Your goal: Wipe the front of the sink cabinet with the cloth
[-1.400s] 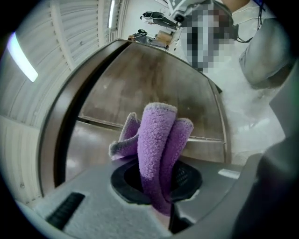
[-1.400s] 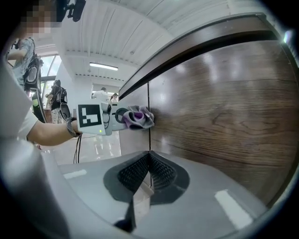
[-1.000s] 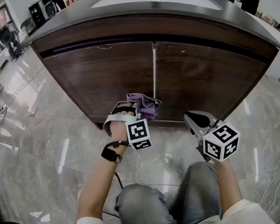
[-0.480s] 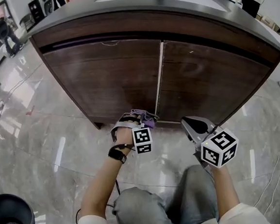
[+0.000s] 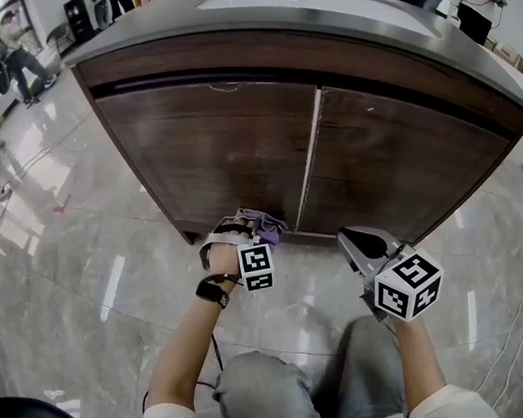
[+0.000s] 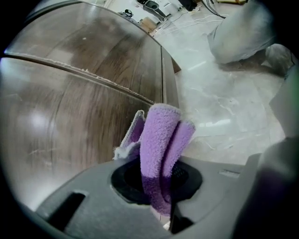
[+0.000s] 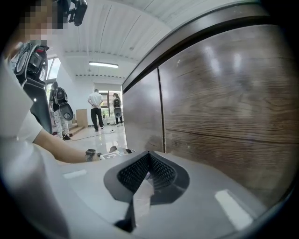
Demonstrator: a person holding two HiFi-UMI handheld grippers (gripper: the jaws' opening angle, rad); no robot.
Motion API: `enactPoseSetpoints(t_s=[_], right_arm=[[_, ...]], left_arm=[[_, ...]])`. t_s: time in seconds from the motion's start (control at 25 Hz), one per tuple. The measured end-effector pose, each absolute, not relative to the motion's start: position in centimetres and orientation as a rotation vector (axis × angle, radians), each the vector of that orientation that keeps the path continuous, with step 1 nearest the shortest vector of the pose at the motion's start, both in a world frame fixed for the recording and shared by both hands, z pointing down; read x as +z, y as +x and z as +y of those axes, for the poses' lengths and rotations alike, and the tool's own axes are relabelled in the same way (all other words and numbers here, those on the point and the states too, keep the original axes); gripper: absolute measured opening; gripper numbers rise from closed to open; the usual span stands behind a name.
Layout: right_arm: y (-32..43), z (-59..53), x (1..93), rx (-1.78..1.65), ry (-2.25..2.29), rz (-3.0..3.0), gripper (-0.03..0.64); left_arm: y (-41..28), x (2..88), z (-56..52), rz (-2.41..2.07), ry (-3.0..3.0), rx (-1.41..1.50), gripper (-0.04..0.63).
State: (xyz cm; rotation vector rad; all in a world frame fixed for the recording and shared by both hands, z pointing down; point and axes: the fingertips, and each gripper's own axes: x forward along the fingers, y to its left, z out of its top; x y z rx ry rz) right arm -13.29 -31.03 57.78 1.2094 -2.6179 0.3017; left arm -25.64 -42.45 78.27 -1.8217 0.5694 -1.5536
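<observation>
Judged mid-wipe, down at the bottom edge of the sink cabinet front (image 5: 229,152).

Gripping the purple cloth (image 6: 161,140) in the left claw (image 6: 159,186), with the jaws pinched shut on its folded middle and the loose end sticking out past the tips. Cloth (image 5: 263,222) bunched just ahead of the left claw (image 5: 249,227), at the foot of the left door (image 6: 70,116), just left of the door seam (image 5: 311,167). Hard to tell whether touching the wood or just off it; very close either way.

Right claw (image 7: 147,175) closed, nothing between the jaws, not touching anything. Parked low near the foot of the right door (image 5: 404,173), with wood grain filling the space ahead and to its right. Well apart from the left claw, right claw (image 5: 360,239) idle over the marble floor (image 5: 66,257).

Next move, as a guess: press the cloth flat on the panel and sweep up or sideways from the left claw's spot, keeping the clamp tight so the cloth does not slip out. Most of both doors above the claws probably left to cover. Right claw not needed unless bracing.
</observation>
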Motion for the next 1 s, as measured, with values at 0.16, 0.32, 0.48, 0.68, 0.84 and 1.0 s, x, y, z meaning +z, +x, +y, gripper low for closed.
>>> enactPoseSetpoints(t_s=[0.16, 0.32, 0.48, 0.68, 0.84, 1.0], right_arm=[[-13.9, -31.0, 57.2, 0.293, 1.202, -2.637, 0.006], [-14.9, -30.8, 56.7, 0.287, 1.178, -2.662, 0.005], [-15.6, -30.5, 56.2, 0.282, 1.163, -2.682, 0.006], [-16.1, -30.0, 55.0, 0.262, 1.152, -2.706, 0.006], [-16.5, -29.8, 53.9, 0.234, 1.147, -2.72, 0.006], [-16.4, -29.4, 53.2, 0.212, 1.15, -2.723, 0.006]], left_arm=[[-27.0, 74.0, -42.9, 0.646, -1.813, -1.505, 0.048], [-27.9, 67.1, -43.2, 0.737, -1.752, -1.41, 0.048], [-28.1, 59.6, -43.3, 0.805, -1.665, -1.318, 0.048], [-28.1, 53.1, -43.2, 0.882, -1.622, -1.246, 0.048], [-28.1, 49.6, -43.3, 0.942, -1.607, -1.198, 0.048], [-28.6, 46.0, -43.4, 0.985, -1.587, -1.151, 0.049]])
